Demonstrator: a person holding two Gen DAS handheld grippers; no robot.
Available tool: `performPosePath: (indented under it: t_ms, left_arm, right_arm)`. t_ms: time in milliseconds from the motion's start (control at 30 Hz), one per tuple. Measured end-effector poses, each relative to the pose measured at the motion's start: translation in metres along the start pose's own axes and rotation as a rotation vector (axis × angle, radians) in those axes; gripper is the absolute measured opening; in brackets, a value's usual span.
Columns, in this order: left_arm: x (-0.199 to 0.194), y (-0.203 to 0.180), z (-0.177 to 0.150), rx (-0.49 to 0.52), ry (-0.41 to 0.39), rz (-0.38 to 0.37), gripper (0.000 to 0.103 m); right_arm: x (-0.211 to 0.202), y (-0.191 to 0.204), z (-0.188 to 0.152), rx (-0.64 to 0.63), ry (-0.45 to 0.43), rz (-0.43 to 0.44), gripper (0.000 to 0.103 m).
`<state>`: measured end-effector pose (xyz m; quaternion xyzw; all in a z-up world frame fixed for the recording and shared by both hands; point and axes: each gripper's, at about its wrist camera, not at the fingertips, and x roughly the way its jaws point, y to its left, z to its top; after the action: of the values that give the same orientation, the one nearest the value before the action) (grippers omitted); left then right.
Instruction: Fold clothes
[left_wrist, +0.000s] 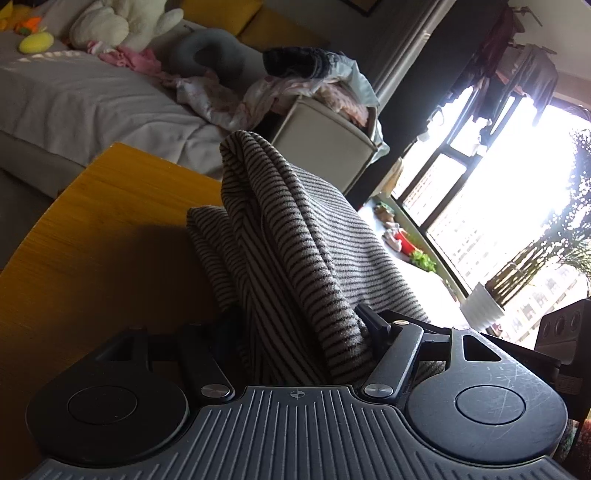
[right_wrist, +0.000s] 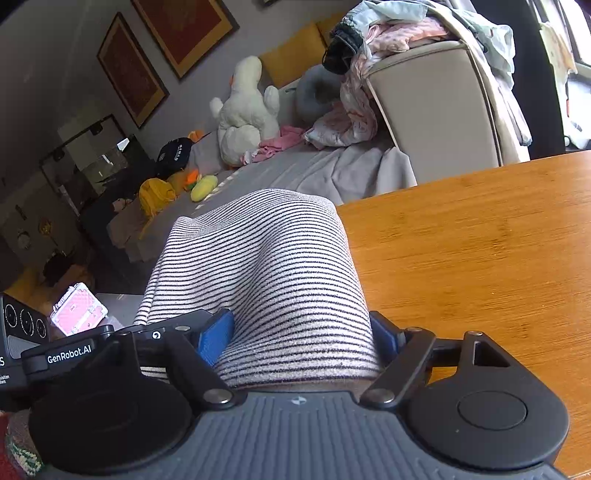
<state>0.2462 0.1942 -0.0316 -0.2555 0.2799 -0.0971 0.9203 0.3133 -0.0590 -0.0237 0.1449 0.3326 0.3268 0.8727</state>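
Striped knit top (left_wrist: 295, 236), soft, light and floppy, bunched over the wooden counter (left_wrist: 110, 236). Left gripper (left_wrist: 306, 332) pinches a gathered fold; right gripper (right_wrist: 299, 332) fingers (right_wrist: 216, 339) clamp a thick roll, seemingly. Best held at edges, not mid-cloth.

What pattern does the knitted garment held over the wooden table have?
Thin dark stripes on a pale ground; the knitted garment shows best in the right wrist view.

Your striped garment (left_wrist: 295, 240), white-grey knit with thin dark stripes, is bunched into thick folds, lifted over the wooden desk (left_wrist: 110, 240). Left wrist view: folds peak toward 12 o'clock. Right wrist view: the cloth (right_wrist: 266, 266) drapes smooth, desk at 3 o'clock.
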Motion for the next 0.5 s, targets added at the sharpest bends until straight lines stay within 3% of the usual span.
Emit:
performPosePath:
  t_ms: [200,500]
  left_arm:
    - [0.004,0.002,0.003,0.005,-0.005,-0.002,0.073]
    - [0.003,-0.003,-0.001,0.036,-0.013,0.020,0.073]
  right_arm:
    - [0.011,0.001,0.007,-0.053,0.013,0.005,0.086]
    - [0.013,-0.001,0.008,-0.049,0.028,0.032,0.087]
